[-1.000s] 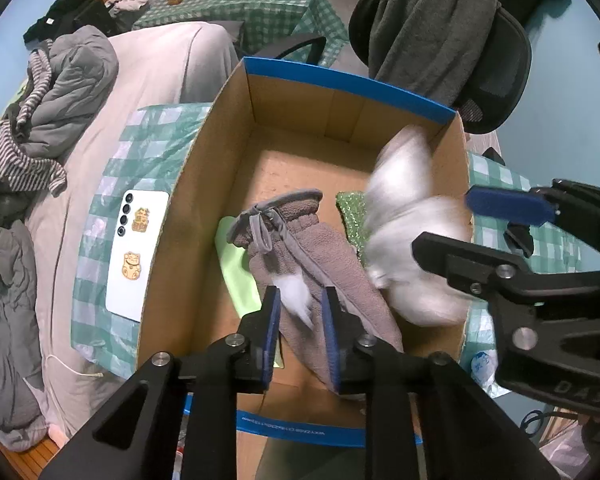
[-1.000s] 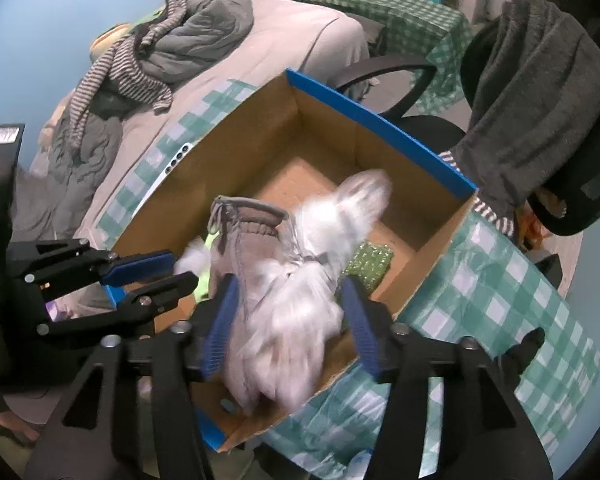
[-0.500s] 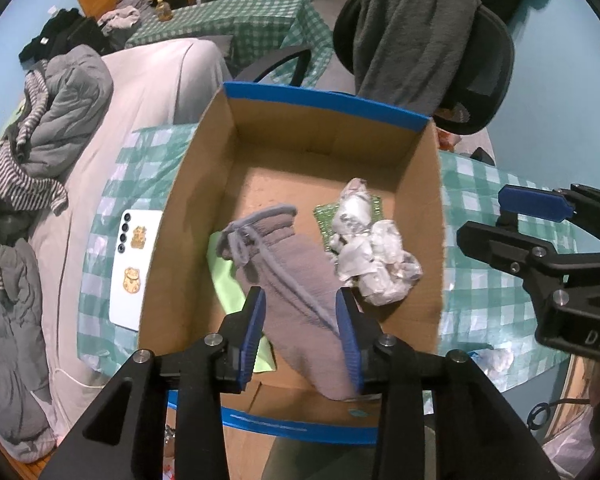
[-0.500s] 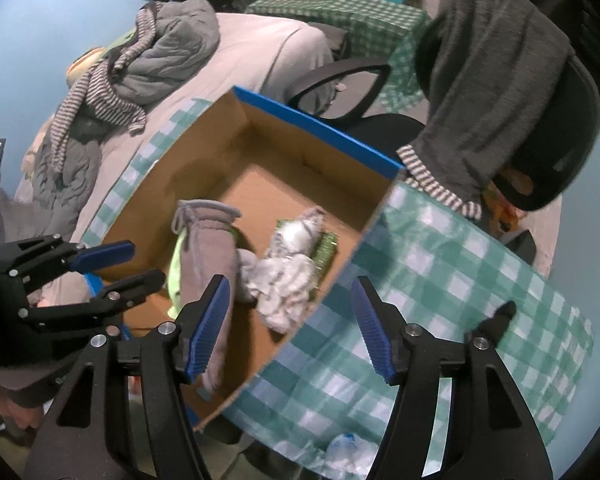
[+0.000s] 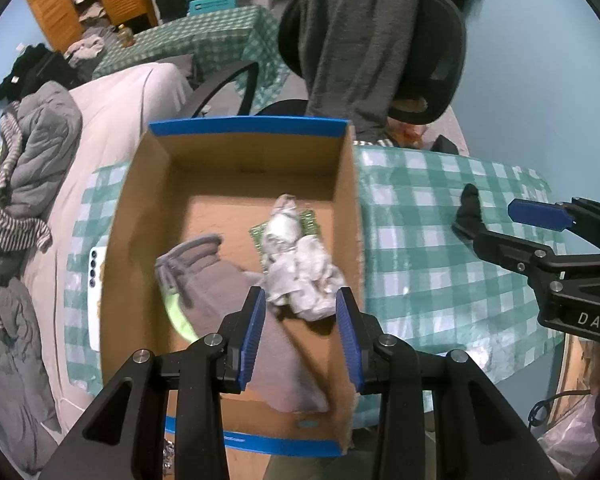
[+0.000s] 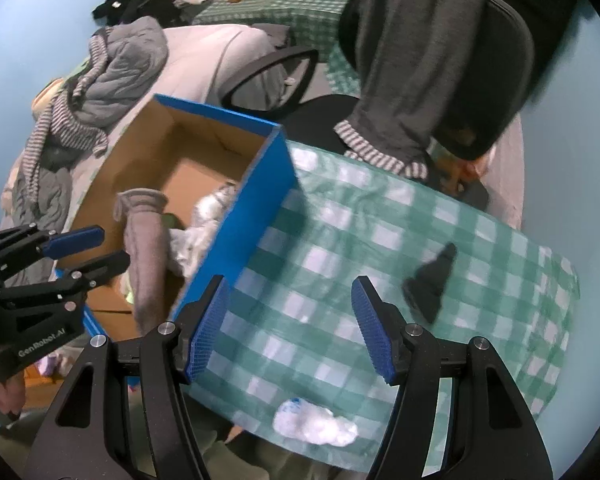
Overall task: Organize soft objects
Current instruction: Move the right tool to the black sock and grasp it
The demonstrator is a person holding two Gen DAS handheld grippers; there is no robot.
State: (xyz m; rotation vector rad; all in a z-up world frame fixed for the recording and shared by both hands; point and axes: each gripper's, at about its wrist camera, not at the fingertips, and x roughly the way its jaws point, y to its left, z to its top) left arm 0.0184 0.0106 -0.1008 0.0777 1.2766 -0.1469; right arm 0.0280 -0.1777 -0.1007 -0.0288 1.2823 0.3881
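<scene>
Let go of the white cloth (image 5: pixel 300 276) within the last second. A second back, gripped it in a blur over the box (image 5: pixel 236 156), one end in each tool. Now lies crumpled on the box floor, touching the grey mitten (image 5: pixel 216 276) and partly covering a green pad (image 5: pixel 312 220).

Left tool (image 5: pixel 300 300): spread, pinching nothing, hovering above the near end of the box with cloth and mitten below the pads. Wider than a second ago, when nearly closed on the cloth's end.

Right tool (image 6: pixel 290 292): spread wider, empty, swung off the box and out over the checked desk (image 6: pixel 340 240). Pointing down at bare tablecloth just beside the box's blue wall.

Means one more soft item stowed, so three in the box at least. Not finished, going by the desk: a small black thing (image 6: pixel 432 284) lies well right of the box, and a white wad (image 6: pixel 314 426) sits at the near desk edge. Cannot tell what either is. Probably next for the right tool, the black one being nearest its path. Should pinch easily if fabric, though flat against the cloth, so needs a low, square approach.
</scene>
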